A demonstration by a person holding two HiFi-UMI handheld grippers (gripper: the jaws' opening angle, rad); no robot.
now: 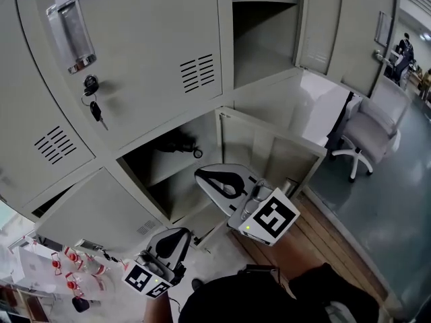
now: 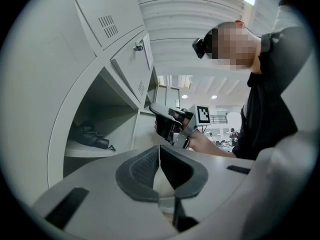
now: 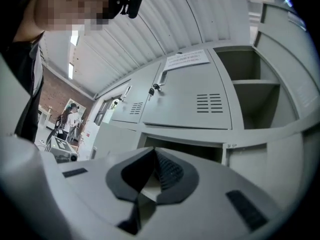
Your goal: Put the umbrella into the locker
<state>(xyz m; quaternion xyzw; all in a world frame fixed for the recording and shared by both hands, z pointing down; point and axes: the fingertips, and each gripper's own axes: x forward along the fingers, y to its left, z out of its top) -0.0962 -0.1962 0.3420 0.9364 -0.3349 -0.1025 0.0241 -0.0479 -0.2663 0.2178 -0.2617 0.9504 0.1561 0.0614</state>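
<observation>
Umbrella [image 1: 176, 144] lies inside locker [image 1: 205, 130]; left gripper [image 1: 174, 237], right gripper [image 1: 205, 175] outside it, jaws clenched empty.

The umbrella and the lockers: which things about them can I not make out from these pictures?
- umbrella: head view, small and dark in the compartment's shadow; its far end is lost.
- paper notice: right gripper view, print too small to read.
- keys: head view, too small to count.
- space below the shelf: head view, the right gripper covers part of it; the rest is dark.
</observation>
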